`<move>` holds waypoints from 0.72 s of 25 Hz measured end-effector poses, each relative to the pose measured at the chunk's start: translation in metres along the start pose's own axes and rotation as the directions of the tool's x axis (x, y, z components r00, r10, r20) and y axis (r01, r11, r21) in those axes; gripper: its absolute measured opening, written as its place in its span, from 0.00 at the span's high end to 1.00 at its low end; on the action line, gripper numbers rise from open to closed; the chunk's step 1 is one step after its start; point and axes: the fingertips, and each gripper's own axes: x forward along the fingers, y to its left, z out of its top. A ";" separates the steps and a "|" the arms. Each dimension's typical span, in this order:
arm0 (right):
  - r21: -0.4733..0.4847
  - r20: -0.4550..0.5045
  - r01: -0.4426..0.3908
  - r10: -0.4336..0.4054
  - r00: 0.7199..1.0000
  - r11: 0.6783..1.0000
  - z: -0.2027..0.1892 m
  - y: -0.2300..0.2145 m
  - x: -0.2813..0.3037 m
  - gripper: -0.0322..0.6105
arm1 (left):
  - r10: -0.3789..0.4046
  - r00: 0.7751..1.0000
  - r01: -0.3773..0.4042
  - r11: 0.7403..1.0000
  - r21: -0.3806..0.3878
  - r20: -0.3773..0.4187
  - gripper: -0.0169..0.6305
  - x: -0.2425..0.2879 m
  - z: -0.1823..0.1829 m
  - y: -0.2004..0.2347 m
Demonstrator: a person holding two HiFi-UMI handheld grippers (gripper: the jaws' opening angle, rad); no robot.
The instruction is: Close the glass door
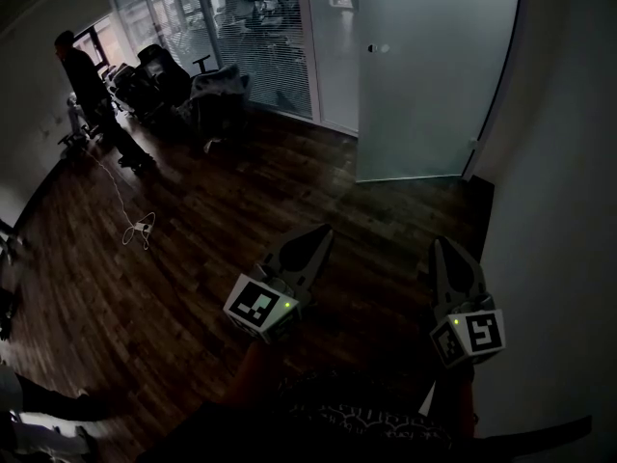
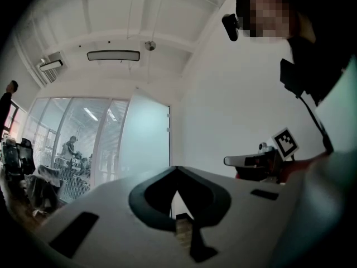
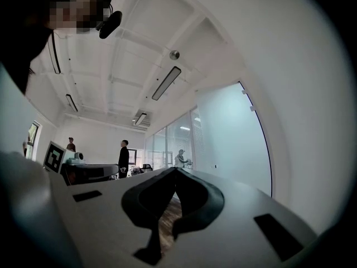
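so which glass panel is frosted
The large frosted glass door on the right, beside the white wall; the glass panels left of it are clear, showing blinds.

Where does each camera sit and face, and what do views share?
Head view: on the head, steeply down at the wood floor; left gripper, right gripper show.
Left gripper view: along its shut jaws toward the glass door; right gripper alongside.
Right gripper view: along its shut jaws; left gripper alongside.
All share the glass door.

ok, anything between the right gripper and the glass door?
Only dark wood floor lies between the right gripper and the glass door. The head view shows that stretch with nothing standing on it.
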 end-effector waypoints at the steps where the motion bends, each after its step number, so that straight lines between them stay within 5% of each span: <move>1: 0.000 0.002 -0.001 0.001 1.000 1.000 0.000 -0.001 -0.001 0.95 | 0.001 1.000 -0.001 1.000 0.000 0.000 0.97 0.001 0.000 -0.001; 18: -0.014 0.008 -0.008 0.009 1.000 1.000 0.005 -0.006 -0.003 0.95 | -0.007 1.000 0.007 0.999 0.032 0.004 0.97 0.010 0.006 -0.013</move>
